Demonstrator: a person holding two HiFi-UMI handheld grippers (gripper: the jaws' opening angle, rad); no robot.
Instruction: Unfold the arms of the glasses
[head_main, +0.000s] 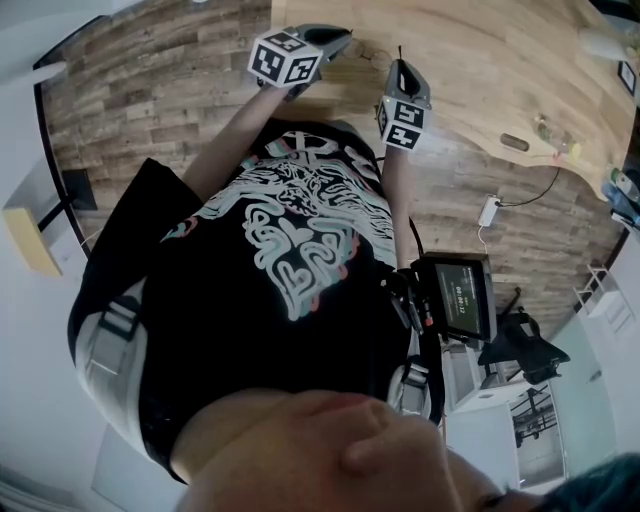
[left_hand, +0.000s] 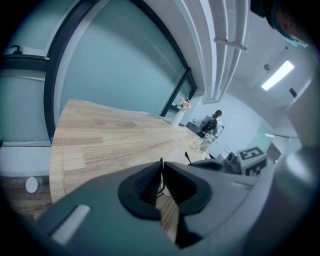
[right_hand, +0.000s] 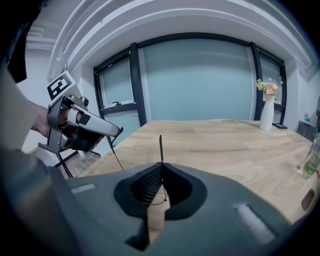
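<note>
Looking along our right gripper (right_hand: 161, 164), we see its jaws pressed together, the wooden table (right_hand: 225, 145) stretching away ahead of it, our left gripper (right_hand: 118, 131) held up off to its left near the table's edge, and a white vase (right_hand: 266, 117) of flowers standing far ahead to its right.

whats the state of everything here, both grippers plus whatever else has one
left gripper: shut, held in the air
right gripper: shut, held in the air
white vase with flowers: upright on the light wooden table
small black screen at the person's waist: lit
</note>
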